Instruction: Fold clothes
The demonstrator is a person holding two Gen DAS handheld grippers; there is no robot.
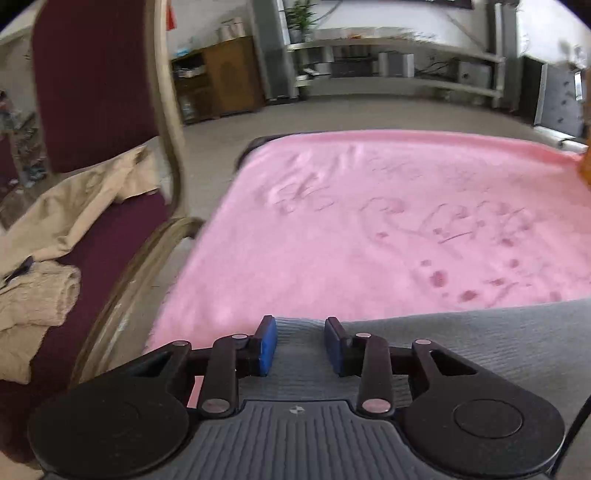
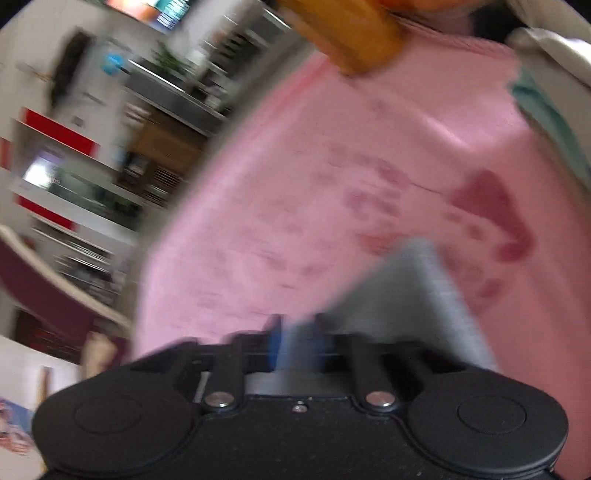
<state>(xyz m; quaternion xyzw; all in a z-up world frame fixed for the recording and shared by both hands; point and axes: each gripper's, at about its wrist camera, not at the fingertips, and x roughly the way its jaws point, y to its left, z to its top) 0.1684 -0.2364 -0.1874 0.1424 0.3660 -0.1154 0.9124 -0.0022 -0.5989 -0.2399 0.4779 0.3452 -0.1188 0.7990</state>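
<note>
A grey ribbed garment (image 1: 480, 332) lies along the near edge of a pink printed cloth (image 1: 369, 221) that covers the work surface. My left gripper (image 1: 300, 343) is at the garment's left end, its blue pads (image 1: 269, 345) shut on a thick fold of the grey fabric. In the blurred right wrist view, my right gripper (image 2: 295, 343) is shut on the same grey garment (image 2: 406, 295). The garment rises from the fingers as a raised flap over the pink cloth (image 2: 277, 221).
A dark red chair (image 1: 92, 92) with a gold frame stands close on the left, and beige clothes (image 1: 55, 221) are piled on its seat. An orange object (image 2: 351, 33) sits at the cloth's far edge. Shelves and a wooden cabinet (image 1: 218, 77) line the back wall.
</note>
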